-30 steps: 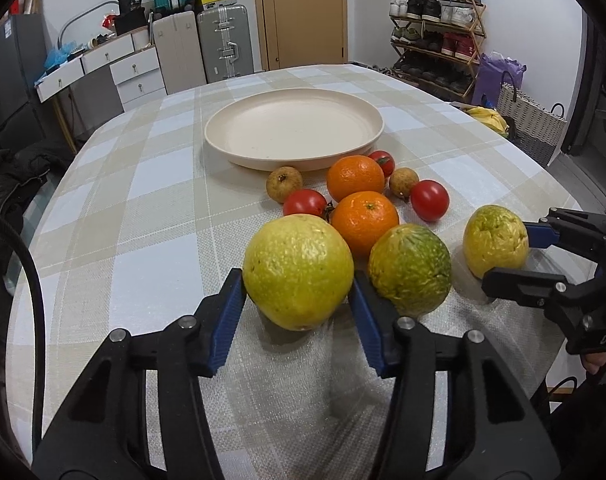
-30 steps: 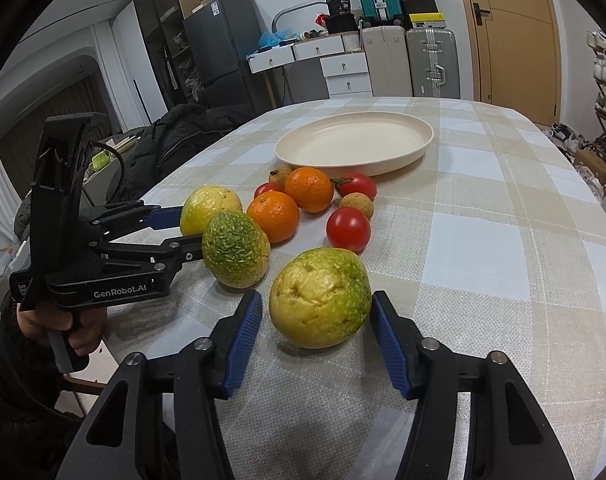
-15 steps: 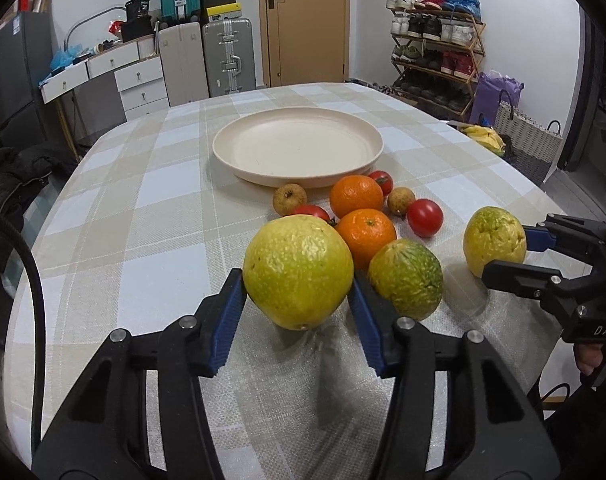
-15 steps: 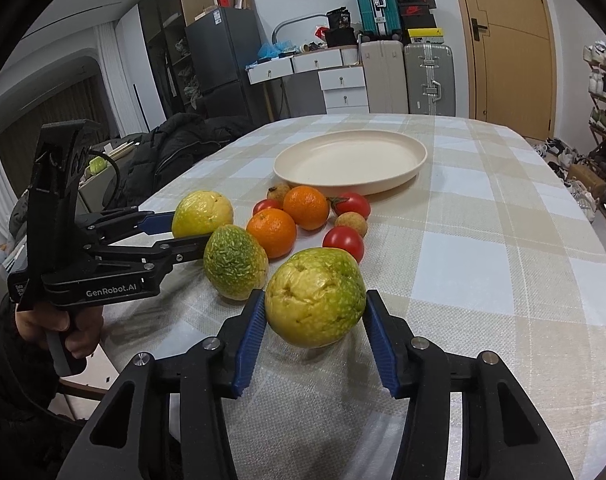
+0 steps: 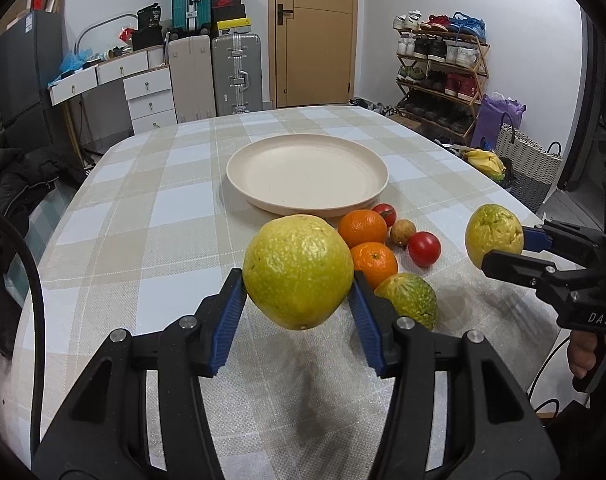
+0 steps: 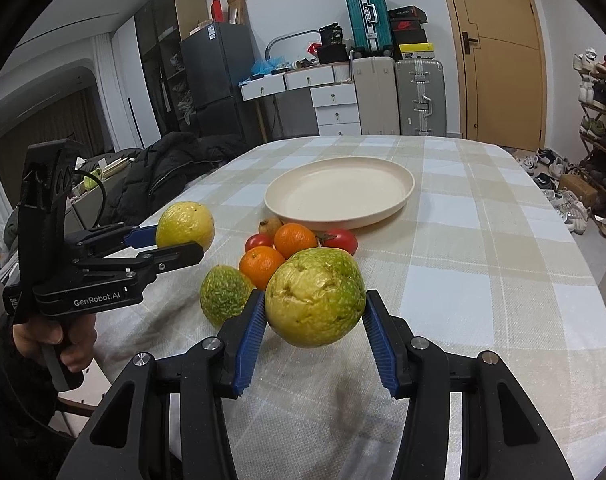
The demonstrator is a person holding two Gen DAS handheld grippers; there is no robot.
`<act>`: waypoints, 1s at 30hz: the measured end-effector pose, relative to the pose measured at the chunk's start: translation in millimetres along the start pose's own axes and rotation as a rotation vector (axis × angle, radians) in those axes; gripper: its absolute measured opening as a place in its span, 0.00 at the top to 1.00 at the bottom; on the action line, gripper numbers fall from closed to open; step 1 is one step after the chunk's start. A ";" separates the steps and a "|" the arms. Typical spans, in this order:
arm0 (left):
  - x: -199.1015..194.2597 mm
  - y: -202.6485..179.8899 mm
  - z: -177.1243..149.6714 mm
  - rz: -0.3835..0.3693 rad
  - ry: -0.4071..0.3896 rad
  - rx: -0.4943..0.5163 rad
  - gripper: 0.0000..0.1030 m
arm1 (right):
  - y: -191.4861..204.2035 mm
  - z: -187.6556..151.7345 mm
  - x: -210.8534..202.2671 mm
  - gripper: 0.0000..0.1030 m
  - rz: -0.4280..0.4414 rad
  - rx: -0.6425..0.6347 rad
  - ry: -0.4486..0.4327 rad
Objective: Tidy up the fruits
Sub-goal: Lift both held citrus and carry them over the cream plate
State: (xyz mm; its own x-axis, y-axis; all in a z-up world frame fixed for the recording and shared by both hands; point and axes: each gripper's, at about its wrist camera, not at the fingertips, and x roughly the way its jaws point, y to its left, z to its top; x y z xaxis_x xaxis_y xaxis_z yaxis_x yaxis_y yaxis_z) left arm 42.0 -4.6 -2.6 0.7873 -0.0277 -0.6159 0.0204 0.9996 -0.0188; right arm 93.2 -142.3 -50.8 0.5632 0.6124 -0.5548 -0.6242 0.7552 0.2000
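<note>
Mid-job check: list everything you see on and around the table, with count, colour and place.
plate: one, cream, table centre, nothing on it
oranges: two, orange, in front of the plate
tomatoes: three, red, around the oranges
small brown fruits: two, by the plate's near rim
mottled fruit: one, green-yellow, on the cloth nearest the claws
large fruits: two, yellow-green, one in each claw, off the cloth
table: one, beige-and-white checked cloth
suitcases: by the far wall
shoe rack: far right
left claw: black, blue pads, shut on a large fruit
right claw: same, shut on the other
</note>
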 end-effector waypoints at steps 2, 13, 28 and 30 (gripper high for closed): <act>-2.3 -0.2 0.6 0.002 -0.004 -0.004 0.52 | -0.5 3.1 -0.9 0.51 0.001 0.000 -0.005; -19.8 -2.8 13.0 0.011 -0.047 -0.003 0.52 | -8.9 22.2 -4.8 0.51 -0.004 0.014 -0.038; -9.1 -3.3 34.0 0.011 -0.066 0.003 0.52 | -12.3 53.8 2.8 0.51 0.010 0.037 -0.047; -6.5 -1.3 36.5 0.016 -0.066 -0.005 0.52 | -13.1 57.2 5.1 0.51 0.011 0.040 -0.045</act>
State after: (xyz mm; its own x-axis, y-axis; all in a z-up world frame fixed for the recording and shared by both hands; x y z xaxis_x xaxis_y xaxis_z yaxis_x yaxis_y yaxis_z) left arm 59.3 -5.7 30.2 0.8263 -0.0116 -0.5631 0.0049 0.9999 -0.0135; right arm 135.2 -135.7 -10.1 0.5808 0.6303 -0.5152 -0.6090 0.7564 0.2388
